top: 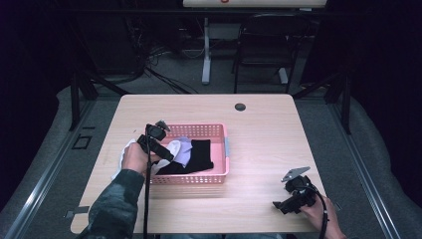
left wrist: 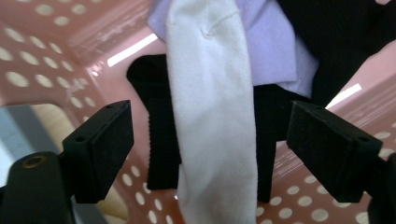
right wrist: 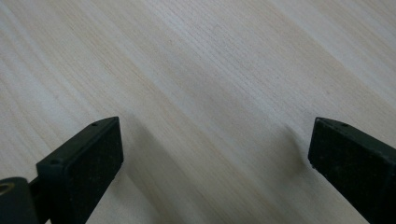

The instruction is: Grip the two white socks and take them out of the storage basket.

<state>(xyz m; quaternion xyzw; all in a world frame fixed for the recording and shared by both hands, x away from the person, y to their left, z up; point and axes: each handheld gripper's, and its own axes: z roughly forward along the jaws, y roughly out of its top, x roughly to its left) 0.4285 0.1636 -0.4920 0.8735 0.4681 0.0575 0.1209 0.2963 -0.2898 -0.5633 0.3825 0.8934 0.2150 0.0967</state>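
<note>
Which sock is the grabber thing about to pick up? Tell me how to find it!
Find the pink basket in the middle of the wooden table. At its left end, the left hand-held gripper hangs with its jaws open either side of a white sock. It is the long pale one lying over the black and lilac clothes.

You have a pale wood-grain table (right wrist: 201,70) under you, smooth and matt. At the centre of the high view sits a pink plastic basket (left wrist: 42,51), glossy, its walls punched with round holes. Inside lie soft cloths: a white sock (left wrist: 215,116) of fine matt knit, a lilac cloth (left wrist: 275,51) just as smooth, and a black ribbed cloth (left wrist: 161,140). Your left gripper (left wrist: 210,140) has matt black pads (left wrist: 105,144), slightly grainy.
</note>
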